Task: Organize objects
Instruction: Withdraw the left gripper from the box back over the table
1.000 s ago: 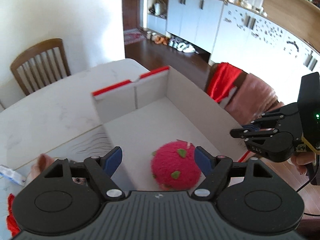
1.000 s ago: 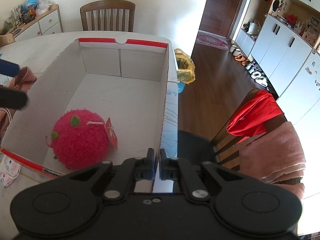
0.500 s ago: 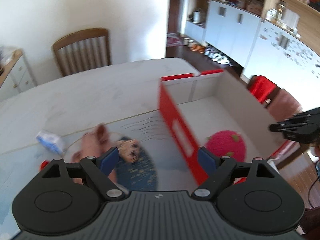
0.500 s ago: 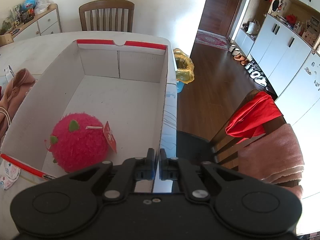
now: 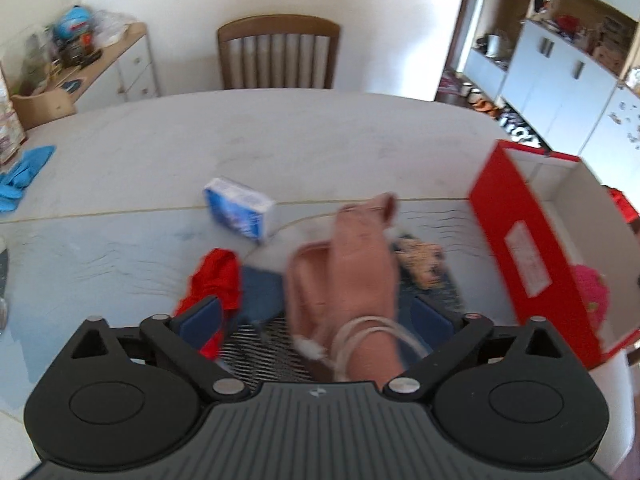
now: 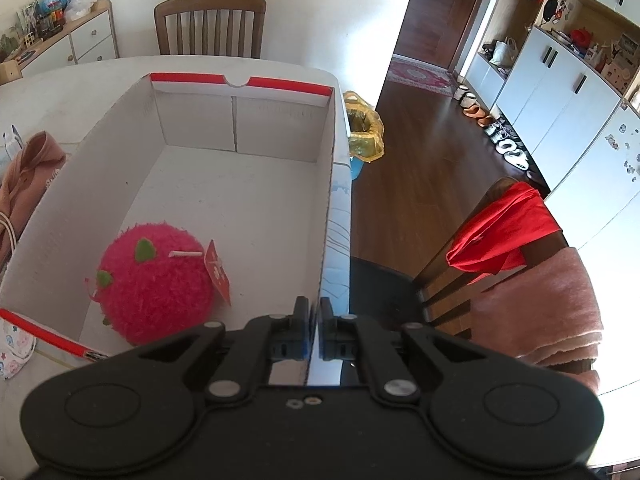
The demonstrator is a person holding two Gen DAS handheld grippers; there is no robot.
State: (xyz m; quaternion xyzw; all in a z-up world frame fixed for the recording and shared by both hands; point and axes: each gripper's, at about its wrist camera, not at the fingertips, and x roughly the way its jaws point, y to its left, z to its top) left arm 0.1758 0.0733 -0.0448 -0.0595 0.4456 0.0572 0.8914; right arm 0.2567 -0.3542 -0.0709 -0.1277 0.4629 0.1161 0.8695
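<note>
Left gripper [image 5: 316,318] jaws wide open over pink hooded garment [image 5: 352,264], heaped mid-tabletop beside the red box [image 5: 520,252].
Soft, light, floppy: likely best pinched at a thick fold, off the drawstring. Right gripper [image 6: 315,330] jaws closed on the box's right wall; pink plush ball [image 6: 154,280] inside.
</note>
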